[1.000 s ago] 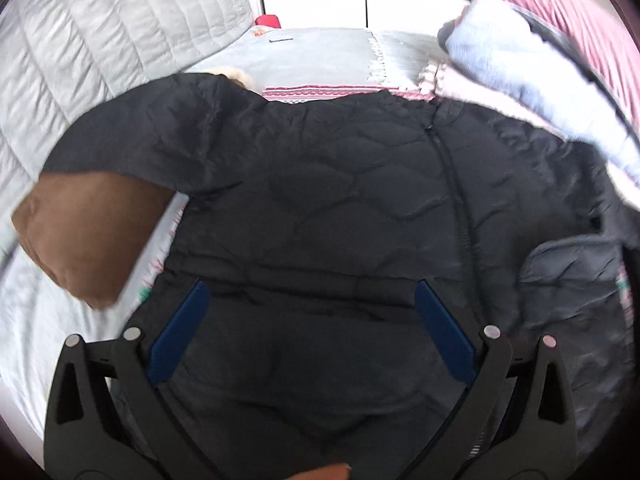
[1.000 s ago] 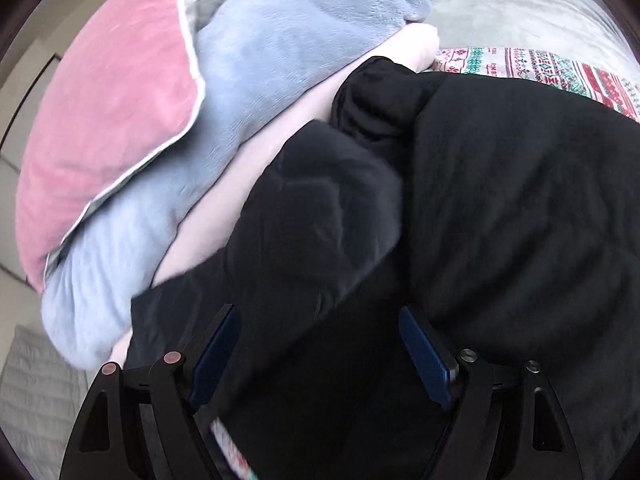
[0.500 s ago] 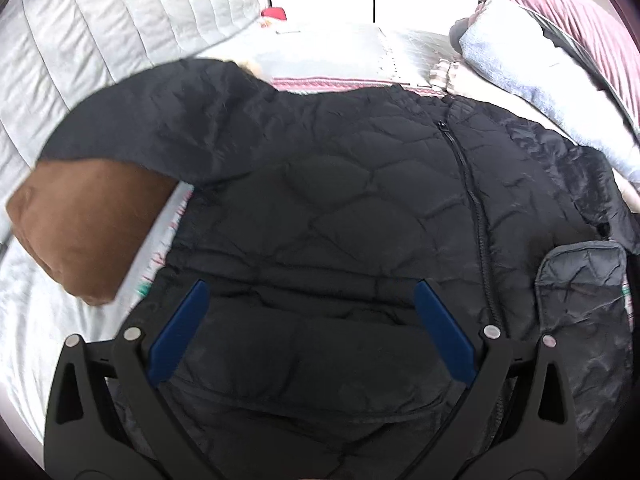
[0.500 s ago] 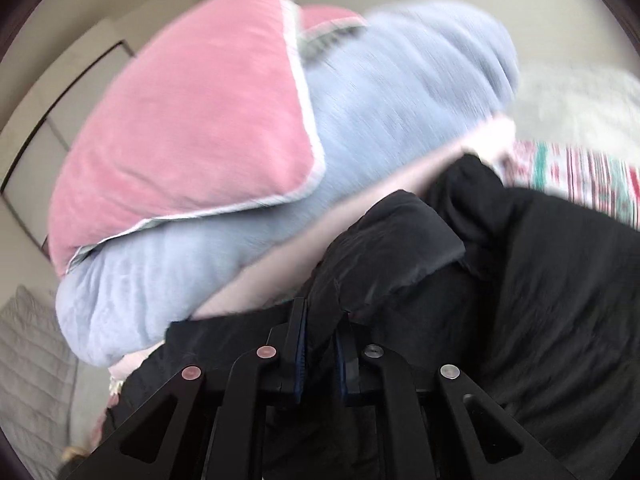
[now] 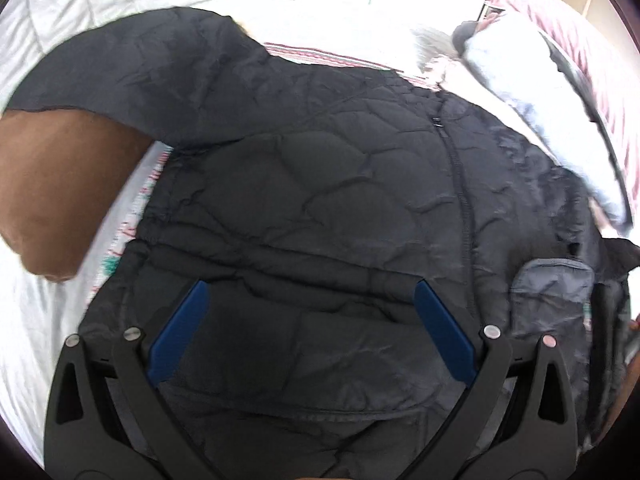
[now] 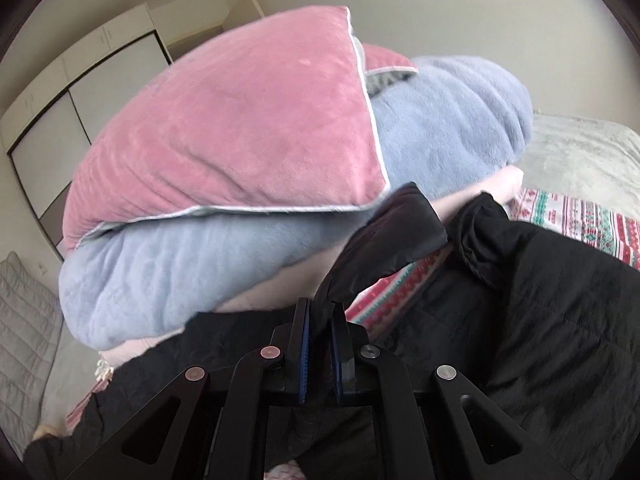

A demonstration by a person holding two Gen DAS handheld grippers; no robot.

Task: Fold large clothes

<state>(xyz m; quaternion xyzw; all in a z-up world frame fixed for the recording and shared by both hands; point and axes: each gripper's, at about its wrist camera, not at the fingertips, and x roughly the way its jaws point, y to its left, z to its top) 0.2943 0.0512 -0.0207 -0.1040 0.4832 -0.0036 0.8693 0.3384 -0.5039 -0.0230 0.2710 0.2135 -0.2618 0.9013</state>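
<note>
A black quilted jacket (image 5: 340,184) lies spread on the bed, zipper (image 5: 456,168) running down its front. My left gripper (image 5: 308,304) is open and hovers over the jacket's lower part, holding nothing. One sleeve (image 5: 132,76) reaches up left, its brown lining (image 5: 56,184) showing. My right gripper (image 6: 319,312) is shut on the other sleeve (image 6: 392,240) and holds its cuff lifted above the bed. The jacket body (image 6: 540,320) lies to the right in the right wrist view.
A pink pillow (image 6: 240,140) sits on a blue-grey fleece blanket (image 6: 192,264) just behind the lifted sleeve. A patterned red, green and white sheet (image 6: 580,228) covers the bed. A grey quilted cover (image 5: 80,4) lies at the far left. A wardrobe (image 6: 60,120) stands behind.
My right gripper closed on the sleeve and lifted it up off the bed. My left gripper stayed open and drew back slightly over the jacket.
</note>
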